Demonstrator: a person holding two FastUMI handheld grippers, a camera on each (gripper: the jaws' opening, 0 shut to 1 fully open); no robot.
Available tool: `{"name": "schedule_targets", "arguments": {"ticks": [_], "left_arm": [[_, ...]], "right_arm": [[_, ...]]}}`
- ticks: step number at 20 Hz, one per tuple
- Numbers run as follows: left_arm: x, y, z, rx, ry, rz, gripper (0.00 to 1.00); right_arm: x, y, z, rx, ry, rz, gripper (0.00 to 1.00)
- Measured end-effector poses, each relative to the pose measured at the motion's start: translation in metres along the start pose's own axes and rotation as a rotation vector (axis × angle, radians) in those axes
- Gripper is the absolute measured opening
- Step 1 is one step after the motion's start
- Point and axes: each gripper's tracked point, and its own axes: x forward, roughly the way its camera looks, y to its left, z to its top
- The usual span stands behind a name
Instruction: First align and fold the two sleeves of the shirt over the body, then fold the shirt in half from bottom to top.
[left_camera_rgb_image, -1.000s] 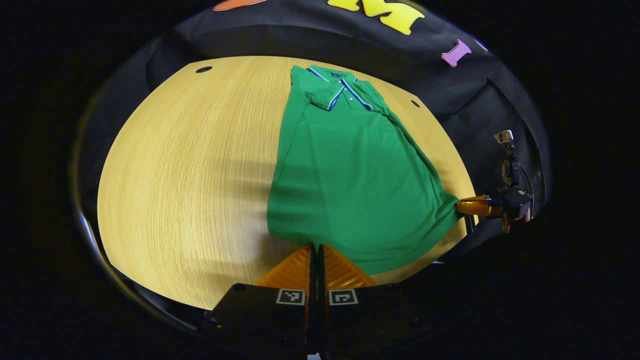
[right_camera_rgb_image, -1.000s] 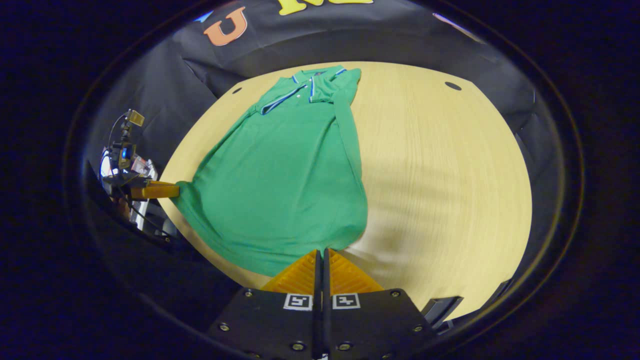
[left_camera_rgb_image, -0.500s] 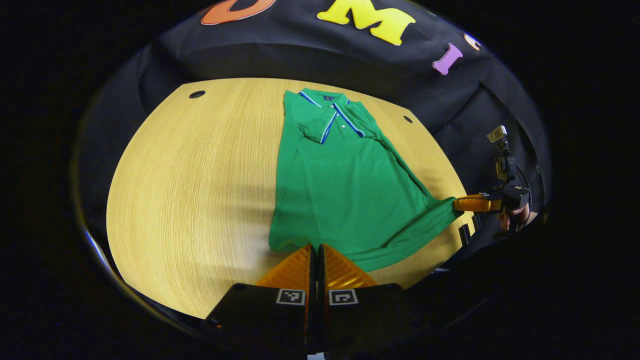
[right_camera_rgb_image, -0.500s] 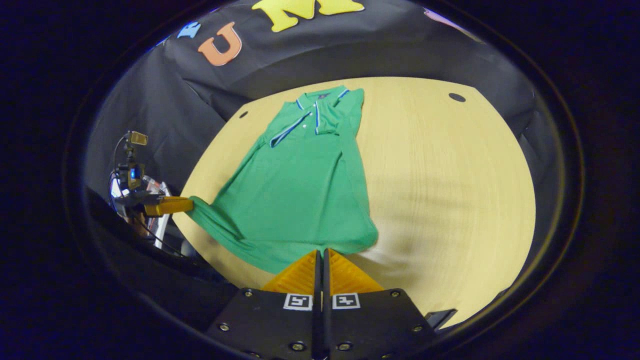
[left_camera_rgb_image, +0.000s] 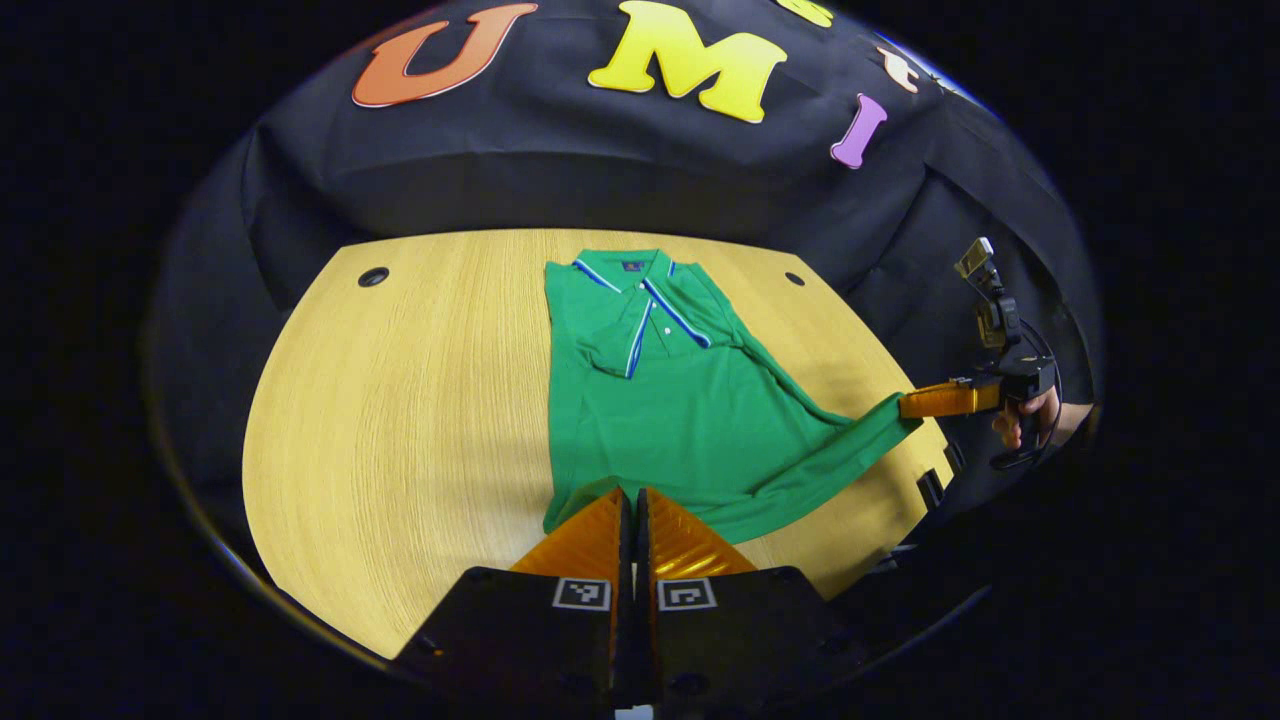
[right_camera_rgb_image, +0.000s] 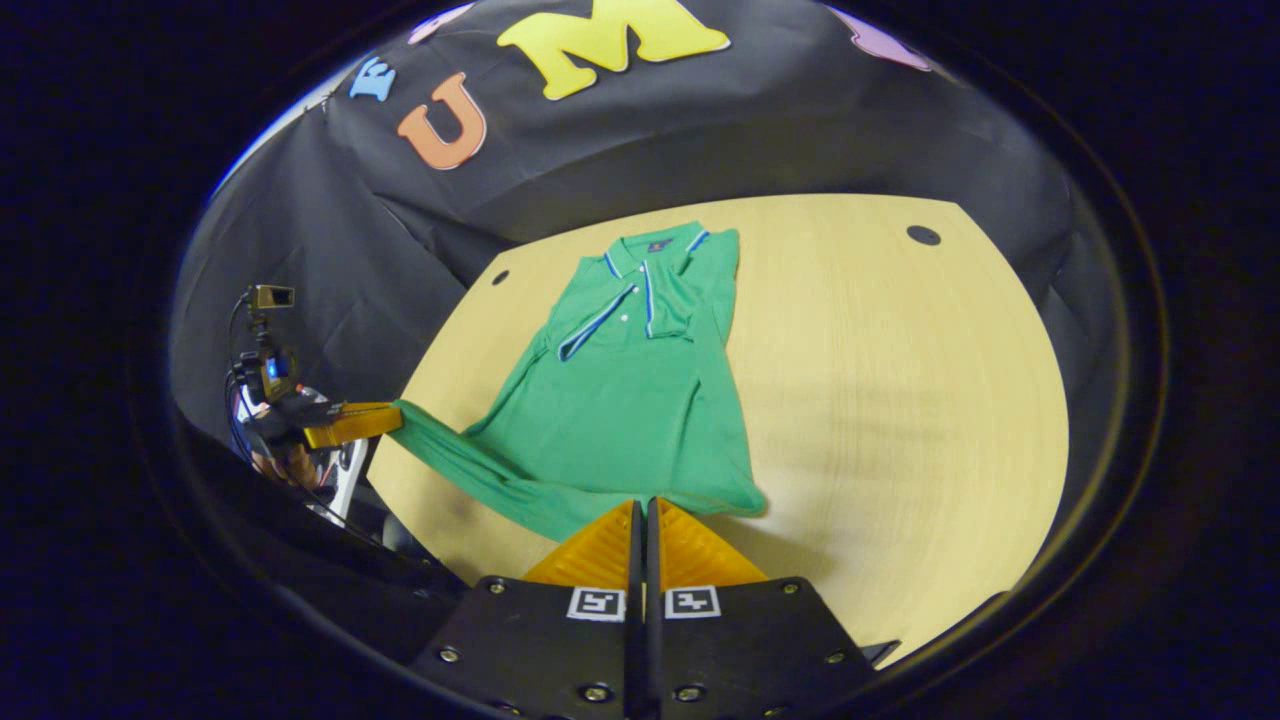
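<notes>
So the green polo shirt (left_camera_rgb_image: 690, 420) is lying on the light wood table (left_camera_rgb_image: 400, 420), collar (left_camera_rgb_image: 640, 285) at the far end toward the black cloth wall, sleeves already folded in over the body.

In the left gripper view, the left gripper (left_camera_rgb_image: 630, 510) has its two fingers pressed right together at the bottom, and the shirt's near hem corner goes in at the tips, so it looks pinched on the fabric there. The cloth spreads away from the fingertips up toward the collar. Off to the right in that same view, the right gripper (left_camera_rgb_image: 915, 403) has the other hem corner, with a hand (left_camera_rgb_image: 1030, 420) behind it holding the handle. The hem is stretched out into a long point toward those tips and is lifted off the table.

The right gripper view shows the same thing mirrored. Its own fingers are closed tight with the green hem meeting them at the tips (right_camera_rgb_image: 645, 515), and the left gripper (right_camera_rgb_image: 385, 418) sits off at the left edge of the table, gripping the far corner, which is pulled out into a narrow strip. The bottom edge hangs between the two grippers while the upper half of the shirt lies flat.

There are a couple of small dark holes in the tabletop (right_camera_rgb_image: 922, 235) near the far corners.
</notes>
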Motion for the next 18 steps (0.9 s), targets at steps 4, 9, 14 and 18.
{"name": "schedule_targets", "arguments": {"ticks": [4, 9, 14, 18], "left_arm": [[-0.002, 0.003, 0.03, 0.016, -0.07, 0.01, 0.03], [-0.006, 0.01, 0.069, 0.043, -0.139, 0.024, 0.03], [0.0, 0.019, 0.12, 0.027, -0.237, 0.056, 0.03], [0.005, 0.027, 0.163, 0.032, -0.307, 0.082, 0.03]], "right_arm": [[-0.004, 0.002, 0.026, -0.021, -0.043, -0.009, 0.0], [-0.009, 0.002, 0.065, -0.043, -0.105, -0.023, 0.0], [-0.011, -0.001, 0.112, -0.057, -0.173, -0.045, 0.01], [-0.012, 0.002, 0.151, -0.089, -0.227, -0.061, 0.0]]}}
